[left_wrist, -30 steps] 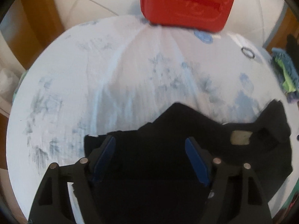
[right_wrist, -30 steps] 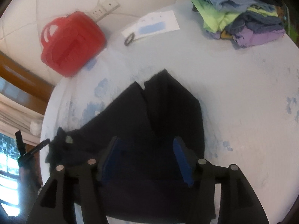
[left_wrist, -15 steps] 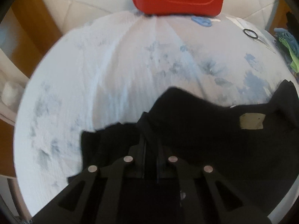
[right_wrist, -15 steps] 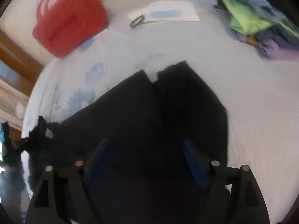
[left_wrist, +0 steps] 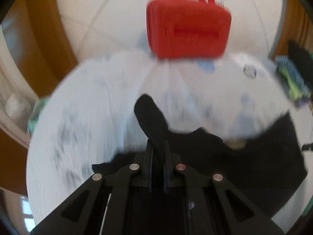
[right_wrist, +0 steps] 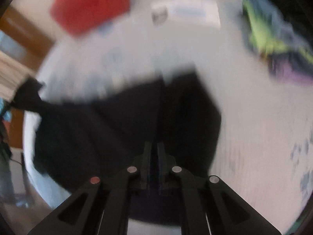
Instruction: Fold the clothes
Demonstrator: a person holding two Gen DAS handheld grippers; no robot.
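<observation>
the black garment (left_wrist: pixel 254 162) lies on the round table (left_wrist: pixel 88 107), towards its near edge, with both grippers gripping it. it is partly folded as far as can be judged: in the right wrist view two panels meet along a seam or slit (right_wrist: pixel 162 90) that runs away from the camera towards the far edge, and a pale label (left_wrist: pixel 237 144) shows in the left wrist view. the fold in hand looks only begun, and the smoothing and final folds are left. its long axis seems to run across the table, side to side along the near edge, though blur makes the outline uncertain.

the left gripper (left_wrist: pixel 157 152) has its jaws pressed together on a pinch of the black cloth, and a flap stands up beyond the tips. the right gripper (right_wrist: pixel 154 150) is likewise pinched on the cloth's near edge.

farther out, a red bag (left_wrist: pixel 187 29) stands at the far edge, and a pile of coloured clothes (right_wrist: pixel 277 39) waits at the far right edge, so more folding likely remains.
</observation>
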